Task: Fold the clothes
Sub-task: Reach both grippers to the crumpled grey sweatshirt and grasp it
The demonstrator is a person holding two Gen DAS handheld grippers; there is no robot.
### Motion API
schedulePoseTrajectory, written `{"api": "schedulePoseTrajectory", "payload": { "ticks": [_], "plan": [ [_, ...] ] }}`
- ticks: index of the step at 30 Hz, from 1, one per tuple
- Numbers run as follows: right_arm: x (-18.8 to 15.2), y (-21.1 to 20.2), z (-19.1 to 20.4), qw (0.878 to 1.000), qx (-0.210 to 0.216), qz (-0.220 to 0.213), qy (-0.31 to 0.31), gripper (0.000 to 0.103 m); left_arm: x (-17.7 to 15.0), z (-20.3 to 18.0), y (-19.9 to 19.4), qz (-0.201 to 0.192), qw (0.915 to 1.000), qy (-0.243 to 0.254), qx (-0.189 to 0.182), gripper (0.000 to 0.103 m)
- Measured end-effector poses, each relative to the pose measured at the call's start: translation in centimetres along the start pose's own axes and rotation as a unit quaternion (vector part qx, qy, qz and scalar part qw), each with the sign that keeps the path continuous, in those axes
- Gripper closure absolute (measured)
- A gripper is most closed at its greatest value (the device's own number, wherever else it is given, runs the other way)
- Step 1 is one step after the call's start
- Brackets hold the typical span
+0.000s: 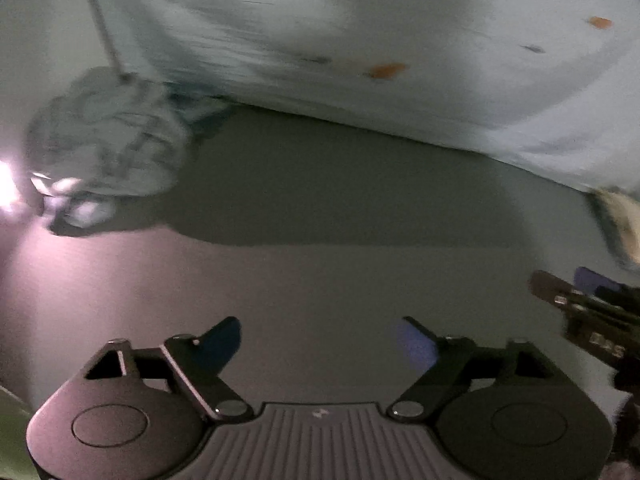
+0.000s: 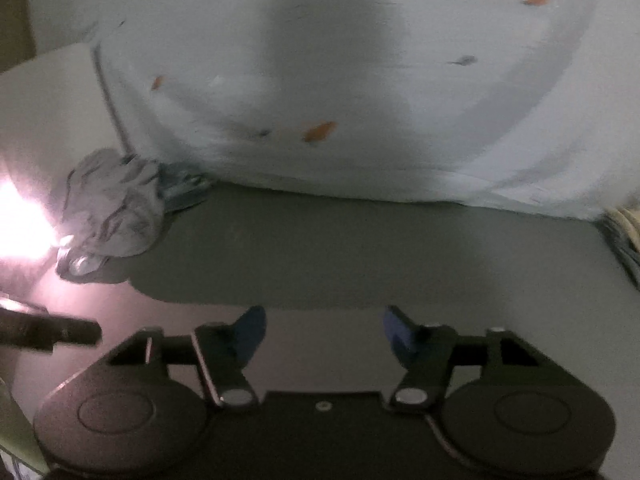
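Observation:
A crumpled grey-white garment [image 1: 108,140] lies at the far left of the grey surface [image 1: 320,260], well ahead of both grippers; the right wrist view shows this garment [image 2: 116,208] too. My left gripper [image 1: 320,336] is open, hovering over bare surface with nothing between its blue-padded fingers. My right gripper [image 2: 324,320] is open as well, also empty, over the same surface [image 2: 360,248]. Each gripper appears in the other's view: the right gripper [image 1: 580,304] at the right edge, the left gripper [image 2: 52,332] at the left edge. Both views are motion-blurred.
A large pale sheet with orange spots [image 1: 360,32] [image 2: 360,80] rises behind the surface. A thin rod [image 1: 100,20] stands at its left edge. Cream fabric [image 1: 624,216] [image 2: 624,220] lies at the far right. Bright glare [image 2: 20,216] falls on the left.

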State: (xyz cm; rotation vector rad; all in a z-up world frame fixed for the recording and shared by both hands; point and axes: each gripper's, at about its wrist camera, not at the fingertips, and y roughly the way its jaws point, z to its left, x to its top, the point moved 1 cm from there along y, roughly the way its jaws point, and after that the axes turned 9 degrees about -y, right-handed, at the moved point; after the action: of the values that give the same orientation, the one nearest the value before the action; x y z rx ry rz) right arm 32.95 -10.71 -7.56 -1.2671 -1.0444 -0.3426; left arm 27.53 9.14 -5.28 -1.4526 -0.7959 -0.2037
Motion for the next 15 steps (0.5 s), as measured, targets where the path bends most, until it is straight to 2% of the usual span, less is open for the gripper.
{"api": "schedulePoseTrajectory", "payload": {
  "ticks": [3,5,7,9,15],
  "plan": [
    [2.3,3.5,4.1,1.000,0.012,-0.001,-0.023,0.053,3.4,4.2,2.8,-0.040,0.9968,0.024,0.065,0.039],
    [4.0,6.2,6.9,0.999,0.007,0.000,-0.044,0.070,5.6,6.6,4.9,-0.062,0.9918,0.045,0.102,0.048],
    [5.7,9.4,10.3,0.998,0.006,-0.002,-0.069,0.080,8.2,9.6,7.7,-0.091,0.9827,0.070,0.145,0.058],
    [7.2,12.5,13.3,0.996,0.014,-0.006,-0.092,0.081,10.3,12.0,10.3,-0.114,0.9731,0.084,0.181,0.058],
    [12.1,24.9,22.3,0.987,0.069,-0.007,-0.147,0.082,14.7,17.8,19.3,-0.109,0.9773,0.086,0.160,0.057]
  ]
}}
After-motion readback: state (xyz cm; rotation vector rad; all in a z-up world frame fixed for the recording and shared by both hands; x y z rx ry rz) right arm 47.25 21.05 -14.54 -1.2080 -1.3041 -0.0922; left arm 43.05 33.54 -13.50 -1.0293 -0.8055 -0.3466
